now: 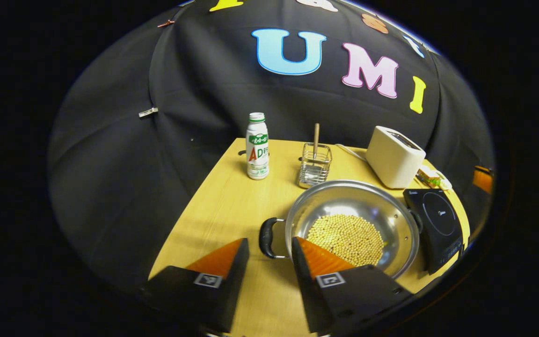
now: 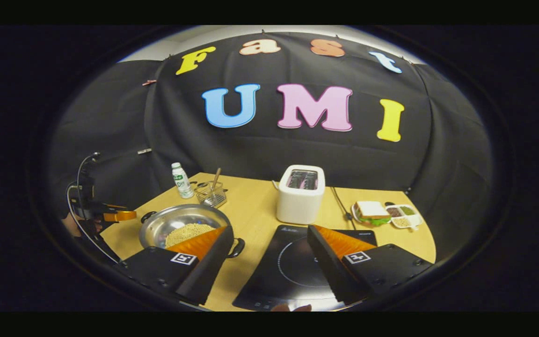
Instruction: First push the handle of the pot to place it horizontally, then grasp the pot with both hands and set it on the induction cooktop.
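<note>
Left gripper: fingers stood wide apart, holding nothing; nearest to the camera in the left gripper view, above bare tabletop just short of the pot's near handle.
Left gripper, far look: seen in the right gripper view at the table's left edge, with cables looping off it and a hand partly visible behind; state unreadable from there.
Table: light wood; its left edge ran diagonally against the black cloth wall, with open wood between that edge and the pot.
Bottle: white, upright, near the back left edge.
Wire basket: just right of the bottle, a wooden stick standing in it; apart from the pot's far rim.
Pot: steel, upright on the table, its bottom covered with yellow beans; sat just left of the cooktop, not on it.
Pot handles: dark loop facing the left gripper; the opposite loop sat near the cooktop's edge.
Right gripper: fingers wide apart, nothing held; one finger overlapped the pot's rim in view, the other lay over the cooktop.
Induction cooktop: black, flat, top bare, at the table's near edge.
Toaster: white, just behind the cooktop.
Sandwich plate: far right, a small dish beside it, near the right edge.
</note>
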{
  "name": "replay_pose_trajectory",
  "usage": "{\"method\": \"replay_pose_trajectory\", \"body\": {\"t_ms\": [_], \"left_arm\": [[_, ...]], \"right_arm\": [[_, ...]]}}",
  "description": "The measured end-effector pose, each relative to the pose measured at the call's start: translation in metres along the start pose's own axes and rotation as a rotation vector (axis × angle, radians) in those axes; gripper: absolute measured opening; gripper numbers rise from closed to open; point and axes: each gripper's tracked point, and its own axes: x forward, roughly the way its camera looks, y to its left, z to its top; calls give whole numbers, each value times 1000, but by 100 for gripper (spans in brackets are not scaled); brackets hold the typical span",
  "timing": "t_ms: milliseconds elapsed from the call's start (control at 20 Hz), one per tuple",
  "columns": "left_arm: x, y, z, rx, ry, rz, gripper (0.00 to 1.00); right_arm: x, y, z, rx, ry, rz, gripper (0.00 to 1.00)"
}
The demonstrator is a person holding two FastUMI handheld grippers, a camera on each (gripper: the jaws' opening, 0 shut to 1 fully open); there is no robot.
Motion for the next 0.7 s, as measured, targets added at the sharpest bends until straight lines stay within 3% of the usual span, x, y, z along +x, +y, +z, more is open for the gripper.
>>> {"method": "replay_pose_trajectory", "body": {"t_ms": [50, 150, 350, 700], "left_arm": [[3, 0, 0, 3, 6, -1, 75], [12, -2, -3, 11, 25, -13, 89], [35, -3, -13, 11, 87, -26, 89], [68, -7, -28, 8, 163, -50, 90]], "right_arm": [[8, 7, -6, 9, 19, 12, 99], [24, 21, -18, 27, 60, 35, 98], [49, 44, -43, 44, 148, 66, 99], [86, 63, -85, 55, 290, 56, 99]]}}
